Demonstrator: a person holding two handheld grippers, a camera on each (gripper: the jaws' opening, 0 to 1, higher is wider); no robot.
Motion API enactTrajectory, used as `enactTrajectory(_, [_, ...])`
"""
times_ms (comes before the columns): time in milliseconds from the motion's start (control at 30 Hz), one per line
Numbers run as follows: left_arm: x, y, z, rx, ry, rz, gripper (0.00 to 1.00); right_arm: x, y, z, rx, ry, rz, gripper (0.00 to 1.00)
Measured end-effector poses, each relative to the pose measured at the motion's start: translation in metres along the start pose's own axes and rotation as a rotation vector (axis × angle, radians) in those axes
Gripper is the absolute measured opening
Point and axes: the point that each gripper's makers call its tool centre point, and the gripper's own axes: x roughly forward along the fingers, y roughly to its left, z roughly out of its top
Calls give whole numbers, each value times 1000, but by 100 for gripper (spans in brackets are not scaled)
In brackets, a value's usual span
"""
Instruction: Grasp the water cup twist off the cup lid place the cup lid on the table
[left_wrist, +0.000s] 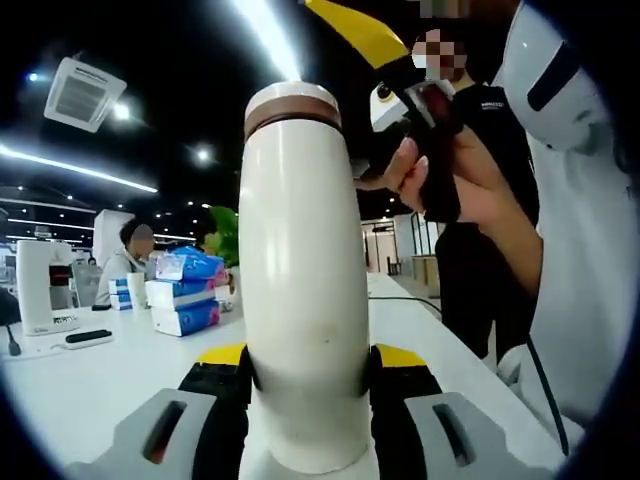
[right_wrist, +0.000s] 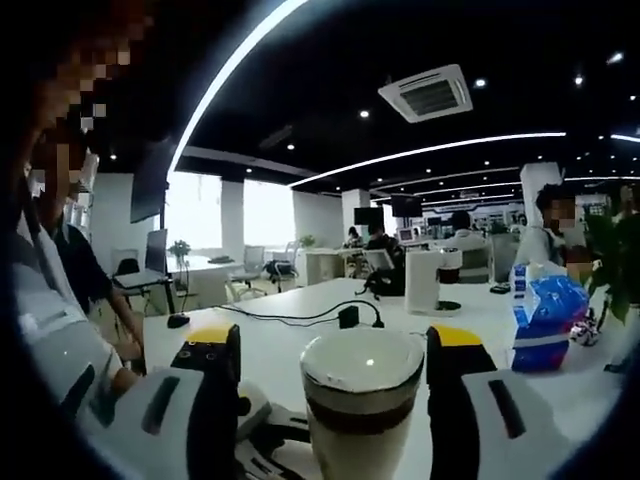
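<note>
Two grippers share this step. The left gripper (left_wrist: 308, 372) is clamped on the body of the water cup (left_wrist: 303, 290), holding it upright above the table (left_wrist: 90, 385). The right gripper (right_wrist: 335, 365) stands apart, its jaws flanking the cup lid (right_wrist: 362, 375) without contact. Good practice: centre both jaws on the brown band, close squarely, then twist while the left hold resists rotation.

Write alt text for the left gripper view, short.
The left gripper clamps an upright cream water cup, its brown-banded lid still on. The right gripper, in a person's hand, hovers beside the lid above a white table.
</note>
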Motion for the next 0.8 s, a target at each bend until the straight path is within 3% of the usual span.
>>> enactTrajectory(267, [0, 0, 0, 2, 1, 1, 48, 1, -3, -2, -11, 18, -15, 66])
enactTrajectory(400, [1, 0, 0, 2, 1, 1, 48, -2, -14, -6, -54, 51, -58, 49])
enactTrajectory(433, [1, 0, 0, 2, 1, 1, 48, -3, -16, -7, -48, 60, -53, 50])
enactTrajectory(567, [0, 2, -1, 2, 0, 0, 48, -1, -14, -8, -83, 80, 13, 49])
enactTrajectory(800, [1, 1, 0, 0, 0, 1, 48, 2, -9, -10, -52, 102, 205, 49])
